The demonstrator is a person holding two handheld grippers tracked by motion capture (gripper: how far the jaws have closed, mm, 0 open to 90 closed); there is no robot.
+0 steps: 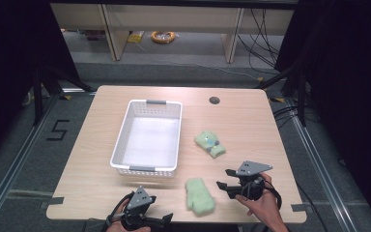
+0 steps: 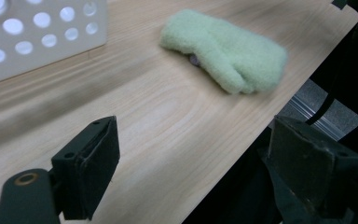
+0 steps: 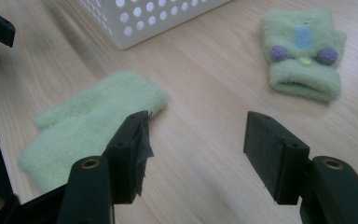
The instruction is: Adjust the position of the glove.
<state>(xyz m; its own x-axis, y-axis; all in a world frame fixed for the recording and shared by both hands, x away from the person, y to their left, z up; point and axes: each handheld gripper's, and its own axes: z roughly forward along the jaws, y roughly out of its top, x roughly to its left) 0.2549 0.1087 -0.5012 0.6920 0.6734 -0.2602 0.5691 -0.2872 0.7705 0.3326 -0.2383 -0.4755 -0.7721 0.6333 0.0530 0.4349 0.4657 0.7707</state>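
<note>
On the wooden worktop (image 1: 241,121), a white basket (image 1: 125,145) at ten o'clock sat empty; both green mittens, the plain mitten (image 1: 199,194) at six and the decorated mitten (image 1: 210,144) at three, remained outside. The left gripper (image 1: 162,220) and right gripper (image 1: 224,179) had open jaws, gripping nothing. Grey floor surrounded it.

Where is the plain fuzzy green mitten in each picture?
High view: the plain green mitten lies near the table's front edge, between the left gripper and the right gripper.
Left gripper view: upper middle, past the open jaws, by the table edge.
Right gripper view: lower left, partly behind one jaw.
Shared landmark: the white basket with round holes, beyond the mitten.
</note>
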